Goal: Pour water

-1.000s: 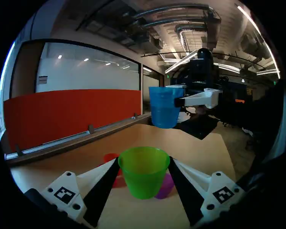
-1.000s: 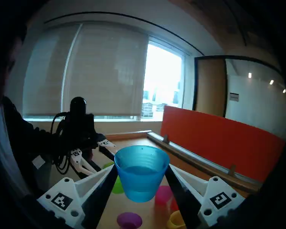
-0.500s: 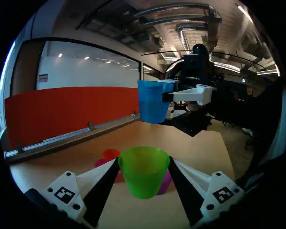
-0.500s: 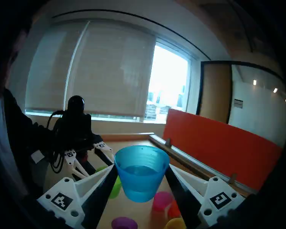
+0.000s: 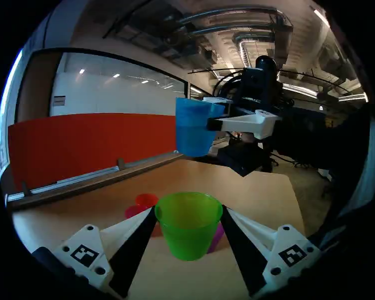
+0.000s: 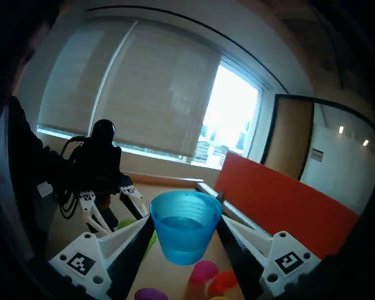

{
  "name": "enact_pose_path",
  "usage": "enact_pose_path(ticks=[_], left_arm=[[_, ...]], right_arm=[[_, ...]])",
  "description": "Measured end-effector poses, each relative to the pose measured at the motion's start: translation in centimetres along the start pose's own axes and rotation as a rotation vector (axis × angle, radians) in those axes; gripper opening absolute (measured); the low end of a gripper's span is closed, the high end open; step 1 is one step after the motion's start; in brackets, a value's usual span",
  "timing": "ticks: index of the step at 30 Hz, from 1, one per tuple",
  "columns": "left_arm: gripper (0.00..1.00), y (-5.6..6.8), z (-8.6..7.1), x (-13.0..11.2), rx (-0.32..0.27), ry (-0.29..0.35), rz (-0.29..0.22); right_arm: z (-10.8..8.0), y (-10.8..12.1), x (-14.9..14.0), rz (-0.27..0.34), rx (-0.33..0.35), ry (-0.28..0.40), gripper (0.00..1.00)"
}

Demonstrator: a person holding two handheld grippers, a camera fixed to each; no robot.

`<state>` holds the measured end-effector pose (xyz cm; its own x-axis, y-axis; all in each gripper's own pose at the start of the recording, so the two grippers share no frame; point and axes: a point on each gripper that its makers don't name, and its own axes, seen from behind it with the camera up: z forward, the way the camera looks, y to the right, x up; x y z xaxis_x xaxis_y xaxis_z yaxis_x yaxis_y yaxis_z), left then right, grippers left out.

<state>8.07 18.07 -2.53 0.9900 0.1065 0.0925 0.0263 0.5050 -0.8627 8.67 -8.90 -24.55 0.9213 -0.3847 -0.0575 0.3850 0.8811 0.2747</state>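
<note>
My left gripper (image 5: 188, 225) is shut on a green cup (image 5: 188, 224), held upright just above the wooden table (image 5: 257, 195). My right gripper (image 6: 186, 232) is shut on a blue cup (image 6: 186, 231) with water in its lower part. In the left gripper view that blue cup (image 5: 193, 127) hangs high above the table, beyond and above the green cup, tipped slightly, with the right gripper (image 5: 212, 122) clamped on it. In the right gripper view the left gripper (image 6: 118, 210) sits lower at the left, and the green cup (image 6: 126, 224) peeks out beside the blue one.
Red (image 5: 146, 200), pink (image 5: 133, 211) and purple (image 5: 217, 235) cups stand on the table behind the green cup. An orange partition (image 5: 87, 145) with a rail runs along the table's far side. A person's dark sleeve (image 6: 30, 185) fills the left of the right gripper view.
The blue cup has risen and shifted left toward a spot above the green cup, and the right gripper's view has tilted upward. The green cup has stayed put.
</note>
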Motion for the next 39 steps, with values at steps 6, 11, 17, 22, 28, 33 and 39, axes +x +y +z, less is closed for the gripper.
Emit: enact_pose_path(ticks=[6,11,17,22,28,33,39], left_arm=[[0.90,0.0,-0.2,-0.1,0.005,-0.002,-0.006],[0.90,0.3,-0.2,0.0,-0.005,0.002,-0.009],[0.89,0.5,-0.3,-0.2,-0.011,0.001,-0.007],[0.89,0.9,-0.3,-0.1,-0.018,0.009,-0.007],[0.89,0.7,-0.4,0.5,-0.014,0.026,-0.010],[0.89,0.9,-0.5,1.0,-0.018,0.036,-0.012],[0.89,1.0,-0.8,1.2,-0.023,0.034,-0.005]], right_arm=[[-0.9,-0.6,0.1,-0.031,-0.006,-0.007,0.88],[-1.5,-1.0,0.0,-0.050,-0.011,-0.013,0.88],[-2.2,-1.5,0.0,-0.090,-0.030,-0.021,0.88],[-3.0,-1.6,0.3,-0.124,-0.041,-0.019,0.88],[-3.8,-1.7,0.9,-0.177,-0.052,-0.024,0.89],[-4.3,-1.8,1.2,-0.213,-0.056,-0.031,0.88],[-5.3,-2.0,1.5,-0.260,-0.068,-0.040,0.89]])
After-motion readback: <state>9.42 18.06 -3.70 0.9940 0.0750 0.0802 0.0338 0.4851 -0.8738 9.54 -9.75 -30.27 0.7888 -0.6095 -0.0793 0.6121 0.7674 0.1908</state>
